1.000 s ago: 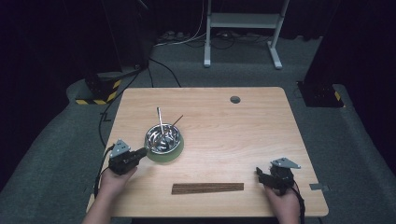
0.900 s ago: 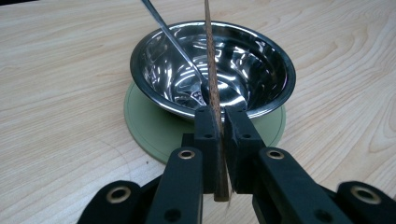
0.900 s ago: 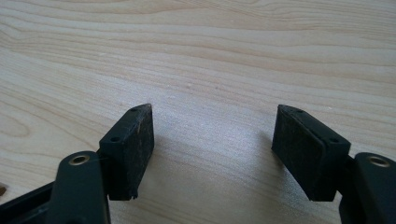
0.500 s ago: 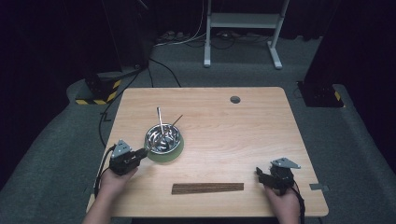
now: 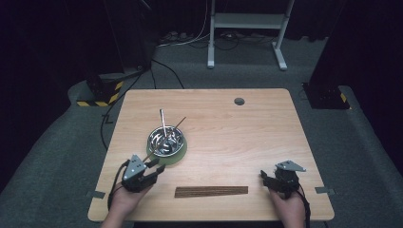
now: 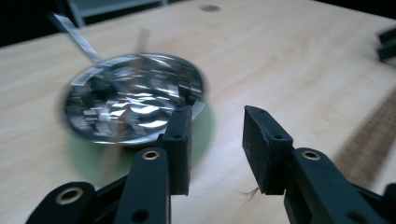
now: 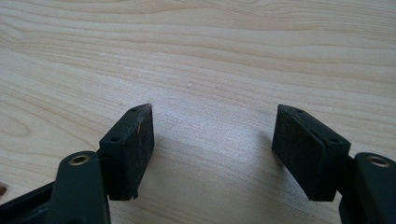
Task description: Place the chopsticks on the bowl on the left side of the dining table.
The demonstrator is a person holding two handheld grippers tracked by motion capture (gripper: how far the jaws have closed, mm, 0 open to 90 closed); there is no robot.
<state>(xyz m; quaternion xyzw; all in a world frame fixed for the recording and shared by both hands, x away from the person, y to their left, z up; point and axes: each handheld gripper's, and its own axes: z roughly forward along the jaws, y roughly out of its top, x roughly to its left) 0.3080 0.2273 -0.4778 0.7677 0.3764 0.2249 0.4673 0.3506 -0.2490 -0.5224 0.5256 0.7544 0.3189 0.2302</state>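
Observation:
A shiny metal bowl (image 5: 166, 140) sits on a green mat (image 5: 179, 153) left of the table's middle. A metal spoon (image 5: 163, 121) and a thin brown stick (image 5: 178, 124) lean in the bowl. My left gripper (image 5: 154, 164) is just off the bowl's near-left rim. Its jaws have just been opening and nothing is between them. In the left gripper view the blurred bowl (image 6: 133, 100) lies beyond the left gripper (image 6: 217, 140). My right gripper (image 5: 263, 176) rests at the front right, open over bare wood, as the right gripper view (image 7: 212, 149) shows.
A flat brown strip (image 5: 211, 191) lies along the front edge between the two hands, and shows at the right of the left gripper view (image 6: 369, 140). A small grey round cap (image 5: 239, 101) sits at the table's far side. Floor cables and a white stand lie beyond.
My left gripper has shifted toward the front edge and slightly right, away from the bowl, and its jaws have parted. The right gripper has stayed still.

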